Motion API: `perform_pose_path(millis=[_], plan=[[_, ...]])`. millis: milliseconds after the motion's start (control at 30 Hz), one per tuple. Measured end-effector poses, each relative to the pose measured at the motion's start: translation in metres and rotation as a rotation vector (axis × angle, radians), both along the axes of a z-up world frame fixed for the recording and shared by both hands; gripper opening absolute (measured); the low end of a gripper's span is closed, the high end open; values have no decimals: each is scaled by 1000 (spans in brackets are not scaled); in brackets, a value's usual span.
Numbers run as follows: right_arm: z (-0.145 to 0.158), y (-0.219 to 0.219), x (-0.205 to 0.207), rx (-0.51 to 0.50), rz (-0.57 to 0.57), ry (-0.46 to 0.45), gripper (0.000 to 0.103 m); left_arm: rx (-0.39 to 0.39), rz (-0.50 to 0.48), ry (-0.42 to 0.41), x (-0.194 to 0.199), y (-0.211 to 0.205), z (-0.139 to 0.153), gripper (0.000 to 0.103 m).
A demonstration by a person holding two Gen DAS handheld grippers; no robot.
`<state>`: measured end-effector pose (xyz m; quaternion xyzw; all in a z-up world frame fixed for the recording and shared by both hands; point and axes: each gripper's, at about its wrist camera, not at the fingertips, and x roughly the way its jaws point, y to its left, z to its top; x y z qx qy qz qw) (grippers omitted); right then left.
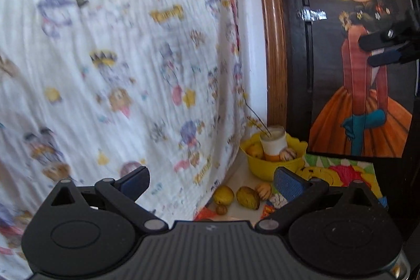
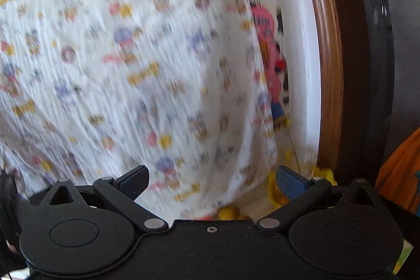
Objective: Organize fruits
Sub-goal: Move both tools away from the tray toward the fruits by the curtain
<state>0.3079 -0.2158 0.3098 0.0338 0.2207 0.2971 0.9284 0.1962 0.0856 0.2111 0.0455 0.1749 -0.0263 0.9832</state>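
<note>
1. The left gripper (image 1: 211,181), black with blue-padded fingers, is spread wide with nothing between its pads.
2. Just past it, between the fingers and toward four o'clock of the gap, loose fruit lies on the pale table surface (image 1: 240,176): a round yellow fruit (image 1: 223,195), a mottled yellow-brown fruit (image 1: 248,197) touching or nearly touching it on the right, a small striped cream fruit (image 1: 263,190) against the right finger, and a small brown nut-like ball (image 1: 221,209) nearest the gripper.
3. A bright cartoon-printed mat (image 1: 346,172) covers the table at three o'clock of the loose fruit.
4. Further out, at one o'clock from the gap, a yellow plastic bowl (image 1: 271,167) sits in the corner, holding a yellow fruit (image 1: 255,150), a striped cream fruit (image 1: 287,154) and a white cup with an orange base (image 1: 273,146) carrying thin twigs.
5. A white cartoon-print cloth (image 1: 118,57) hangs across the whole nine o'clock side, and a painted picture of a girl blowing a yellow bubble (image 1: 365,57) stands at two o'clock.
6. The right gripper (image 2: 211,181) is likewise fully spread and holds nothing; in the left wrist view it shows high at the three o'clock edge, well apart from the fruit.
7. In its own blurred view a yellow fruit shows just beyond its body at five o'clock of the gap, with the bowl behind its right finger.
</note>
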Motion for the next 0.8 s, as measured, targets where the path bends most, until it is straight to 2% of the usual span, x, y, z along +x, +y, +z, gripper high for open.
perform_pose_path(millis=[200, 333, 600, 800], plan=[[-64, -5, 47, -52, -11, 137, 102, 18, -39, 52, 31, -4, -35, 103], [-104, -11, 78, -40, -39, 228, 102, 67, -75, 63, 56, -14, -55, 103], [-162, -6, 103, -123, -1, 249, 102, 141, -155, 108, 80, -30, -97, 103], [-196, -7, 117, -137, 17, 290, 102, 162, -199, 160, 95, -43, -127, 103]])
